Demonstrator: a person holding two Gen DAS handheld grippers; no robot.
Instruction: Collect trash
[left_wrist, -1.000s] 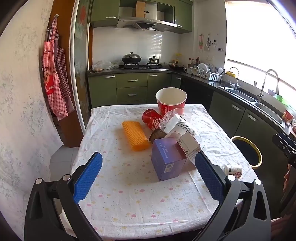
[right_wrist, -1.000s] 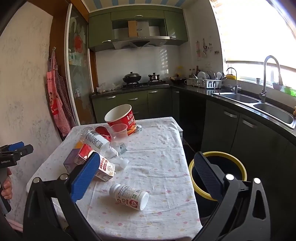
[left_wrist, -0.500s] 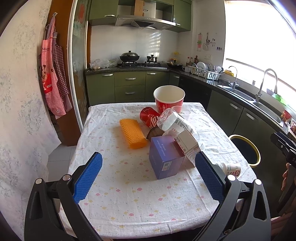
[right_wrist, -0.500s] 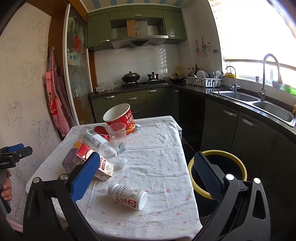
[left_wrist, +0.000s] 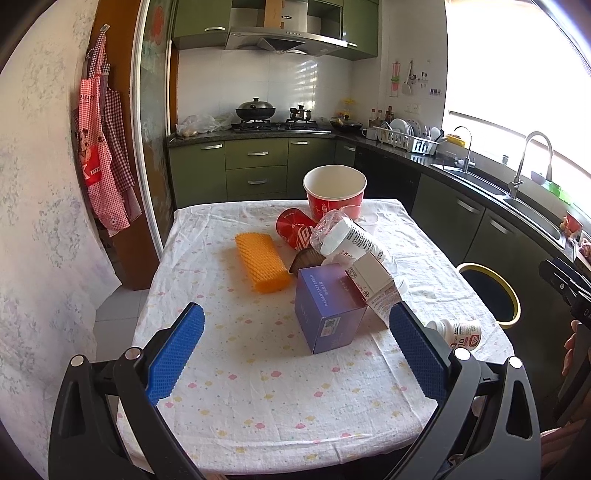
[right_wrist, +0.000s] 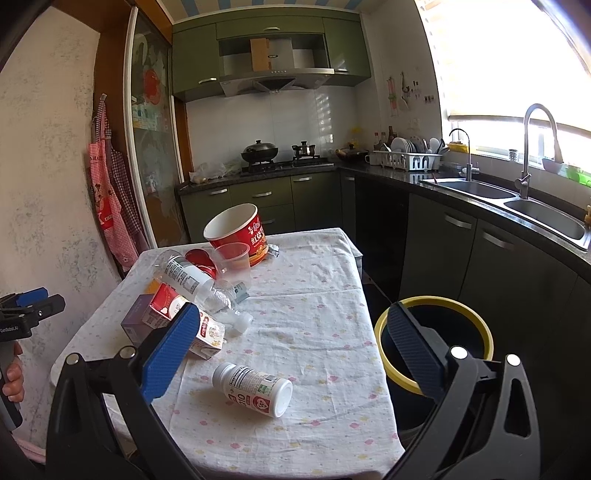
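The right gripper (right_wrist: 291, 345) is hanging spread wide and empty above the worktop (right_wrist: 314, 306). The small white bottle (right_wrist: 253, 384) is lying on its side just below frame centre, long axis running left to right, nearer this gripper. The left gripper (left_wrist: 295, 349), also spread and empty, is facing the purple box (left_wrist: 328, 308). The yellow-rimmed bin (right_wrist: 476, 332) is standing lower right.

Ahead of me a black wok (left_wrist: 256, 108) sits on the stove, red checked aprons (left_wrist: 105, 162) hang left, dish rack (right_wrist: 408, 159) beside the sink (right_wrist: 546, 216).
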